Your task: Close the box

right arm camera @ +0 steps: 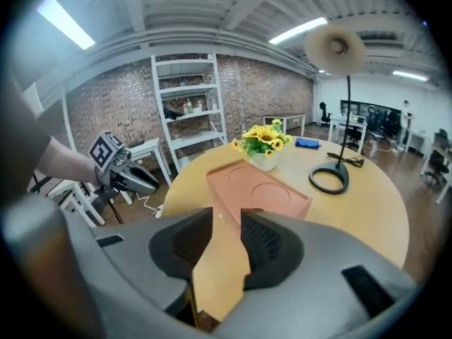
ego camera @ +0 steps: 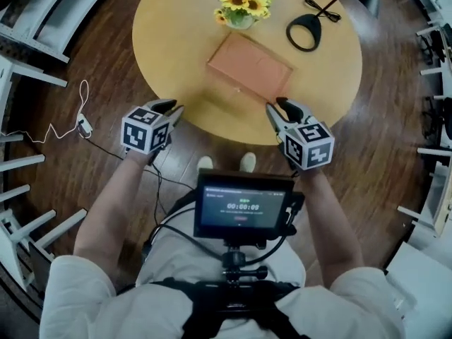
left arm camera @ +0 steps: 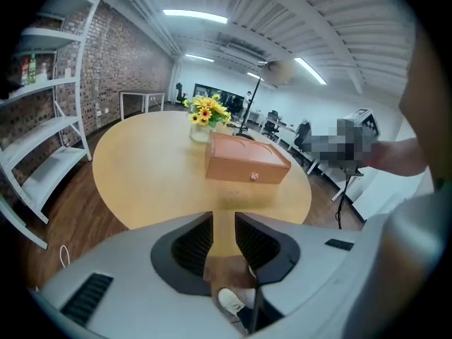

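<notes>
A terracotta box (ego camera: 248, 67) lies near the front of the round wooden table (ego camera: 169, 41), its lid lying flat on top. In the left gripper view the box (left arm camera: 247, 159) shows a small knob on its front face. My left gripper (ego camera: 173, 108) hovers off the table's front-left edge, well short of the box. Its jaws (left arm camera: 223, 217) stand slightly apart with nothing between them. My right gripper (ego camera: 279, 106) hangs at the front edge, just right of the box's near corner. It (right arm camera: 226, 214) is open and empty, pointing at the box (right arm camera: 258, 193).
A vase of yellow flowers (ego camera: 242, 2) stands just behind the box. A black ring-shaped lamp base (ego camera: 304, 32) with its cable sits at the table's back right. White shelving (ego camera: 28, 20) lines the left, and a thin cable (ego camera: 67, 122) trails on the floor.
</notes>
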### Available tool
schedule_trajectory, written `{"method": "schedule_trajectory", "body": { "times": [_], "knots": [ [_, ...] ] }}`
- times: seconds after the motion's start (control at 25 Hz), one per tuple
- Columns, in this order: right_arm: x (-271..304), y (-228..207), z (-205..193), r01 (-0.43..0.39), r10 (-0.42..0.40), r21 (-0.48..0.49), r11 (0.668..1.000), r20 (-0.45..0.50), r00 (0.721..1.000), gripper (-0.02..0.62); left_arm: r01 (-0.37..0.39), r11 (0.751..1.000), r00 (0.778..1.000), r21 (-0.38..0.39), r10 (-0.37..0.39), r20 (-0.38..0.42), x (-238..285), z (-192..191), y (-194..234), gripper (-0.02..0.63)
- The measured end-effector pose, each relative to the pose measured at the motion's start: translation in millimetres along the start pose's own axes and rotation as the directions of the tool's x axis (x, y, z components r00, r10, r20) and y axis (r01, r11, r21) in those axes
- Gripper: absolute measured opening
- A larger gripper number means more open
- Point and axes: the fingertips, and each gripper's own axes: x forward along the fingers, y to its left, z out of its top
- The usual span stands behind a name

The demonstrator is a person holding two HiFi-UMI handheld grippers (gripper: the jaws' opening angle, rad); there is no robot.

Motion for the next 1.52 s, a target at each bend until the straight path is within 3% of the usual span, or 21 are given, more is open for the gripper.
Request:
{"method": "schedule_trajectory", "body": {
  "times": [0.28, 0.64, 0.88, 1.08, 1.2, 1.4, 1.52],
  "knots": [
    [-18.9, 10.1, -58.2, 0.104, -0.103, 0.191, 0.976, -0.013, 0.995, 0.152, -0.04, 0.999, 0.998, 0.002, 0.04, -0.04, -4.3, -7.8, 19.7, 0.095],
    [-94.6, 51.7, -132.2, 0.141, -0.144, 0.317, 0.938, -0.013, 0.989, 0.152, 0.005, 0.995, 0.996, 0.099, 0.003, -0.086, -48.9, -23.2, -72.0, 0.095],
    [-105.7, 90.6, -131.7, 0.114, -0.133, 0.352, 0.929, 0.03, 0.991, 0.152, 0.026, 0.991, 0.993, 0.135, -0.01, -0.115, -72.9, -32.8, -108.0, 0.095],
    [-113.5, 110.1, -134.3, 0.145, -0.164, 0.354, 0.924, 0.025, 0.986, 0.152, 0.098, 0.978, 0.988, 0.182, -0.075, -0.134, -68.8, -35.6, -129.3, 0.097],
    [-115.8, 125.2, -135.6, 0.177, -0.193, 0.341, 0.923, 0.014, 0.981, 0.152, 0.138, 0.969, 0.985, 0.207, -0.113, -0.13, -72.9, -40.7, -127.5, 0.096],
    [-116.5, 137.0, -125.5, 0.238, -0.262, 0.376, 0.895, 0.012, 0.965, 0.152, 0.21, 0.947, 0.974, 0.242, -0.181, -0.139, -78.5, -35.5, -119.6, 0.096],
    [-98.6, 150.0, -113.2, 0.272, -0.297, 0.404, 0.873, -0.001, 0.955, 0.152, 0.231, 0.941, 0.968, 0.246, -0.198, -0.153, -84.2, -33.5, -88.0, 0.097]
  ]
}}
